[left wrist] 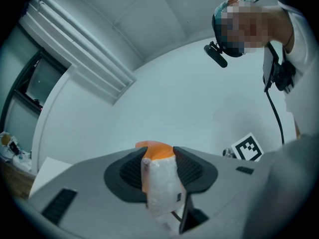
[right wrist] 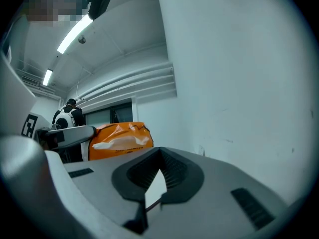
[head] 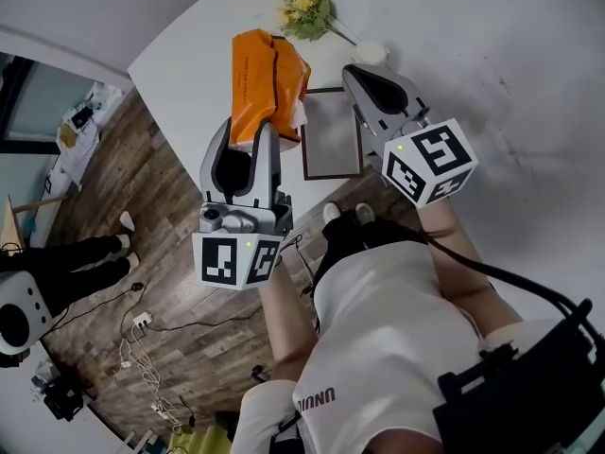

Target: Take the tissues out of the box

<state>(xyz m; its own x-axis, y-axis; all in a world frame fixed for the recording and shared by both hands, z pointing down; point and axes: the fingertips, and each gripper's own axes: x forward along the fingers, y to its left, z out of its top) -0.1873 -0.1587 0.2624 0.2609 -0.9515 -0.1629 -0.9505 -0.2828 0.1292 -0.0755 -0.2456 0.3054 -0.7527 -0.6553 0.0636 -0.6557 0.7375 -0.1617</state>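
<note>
Tissue pack (head: 265, 78), the orange one, is up off the white table (head: 454, 45), pinched at one end by the left gripper (left wrist: 159, 171), jaws partway apart around it. Right gripper (right wrist: 158, 171) has its jaws closed tip to tip with nothing in them, hovering over the dark-framed tray (head: 331, 135) near the flowers (head: 304, 9).

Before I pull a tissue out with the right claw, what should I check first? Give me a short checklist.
1. Left claw shut on the orange tissue pack: ok.
2. White tissue shows at the pack's slot, facing the right claw: ok.
3. Right claw empty: cannot tell, a white sliver sits between its jaws.
4. Right claw open for a grab: not ok, jaws together.
</note>
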